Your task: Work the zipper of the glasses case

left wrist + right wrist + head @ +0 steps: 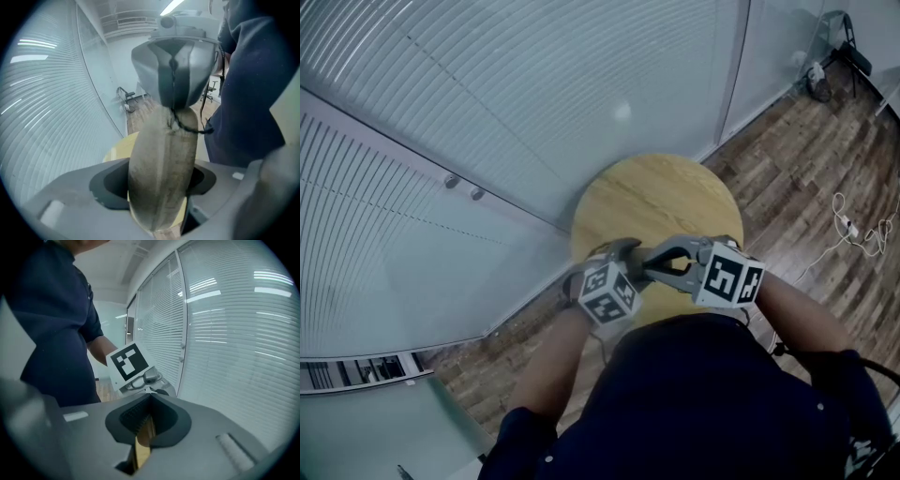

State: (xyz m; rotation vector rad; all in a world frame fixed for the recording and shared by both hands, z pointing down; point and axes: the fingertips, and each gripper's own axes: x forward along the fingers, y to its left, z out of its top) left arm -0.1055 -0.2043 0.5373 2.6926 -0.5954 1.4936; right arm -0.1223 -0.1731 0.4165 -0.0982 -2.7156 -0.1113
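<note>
The left gripper (158,187) is clamped across the near end of the grey-brown fabric glasses case (161,150), which fills the gap between its jaws. The case's long axis runs straight out ahead of those jaws, its far end and black zipper pull cord (187,126) pointing at the right gripper (150,397). That gripper's jaws are pressed fully together, apparently pinching the cord just beyond the case's tip. The whole thing hangs above the round wooden table (656,197). The step in hand looks like drawing the slider. It would go best with the left clamp kept firm and the pull led along the case's length, not sideways, so the cord stays taut.
</note>
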